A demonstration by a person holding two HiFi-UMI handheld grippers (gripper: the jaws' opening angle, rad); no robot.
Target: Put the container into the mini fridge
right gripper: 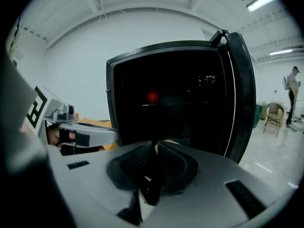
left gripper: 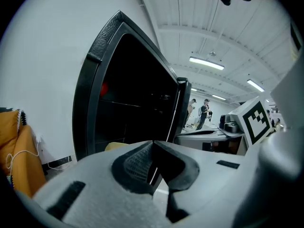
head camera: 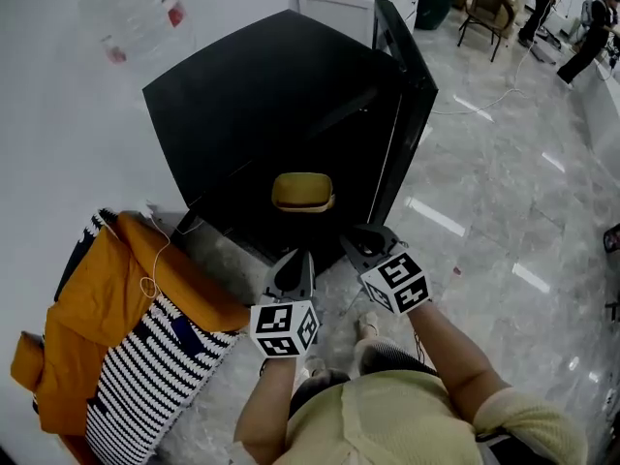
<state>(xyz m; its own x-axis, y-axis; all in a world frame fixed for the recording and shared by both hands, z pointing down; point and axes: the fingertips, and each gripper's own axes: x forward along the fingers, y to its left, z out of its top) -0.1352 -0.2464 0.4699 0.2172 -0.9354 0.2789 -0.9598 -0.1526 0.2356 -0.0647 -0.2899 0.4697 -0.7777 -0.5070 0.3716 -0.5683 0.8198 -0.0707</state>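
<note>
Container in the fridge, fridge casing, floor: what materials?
Container: likely plastic, mustard yellow, smooth with a soft sheen and rounded corners.
Mini fridge casing: black, matte; painted metal or plastic, cannot tell.
Floor: polished stone or marble-look tile, with grey veining and sharp light reflections.

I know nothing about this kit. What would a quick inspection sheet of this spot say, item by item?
Surface: glossy grey marble-pattern floor, with the fridge standing on it.
Job's things: black mini fridge with its door open; yellow container sitting low inside the opening.
Clutter: orange cloth draped over a black-and-white striped fabric item, left of the fridge.
Grippers: left gripper and right gripper are in front of the fridge, fingers together, holding nothing.
Cables: thin white cord lying on the orange cloth.
Surroundings: white wall, brown chair, person far off.
</note>
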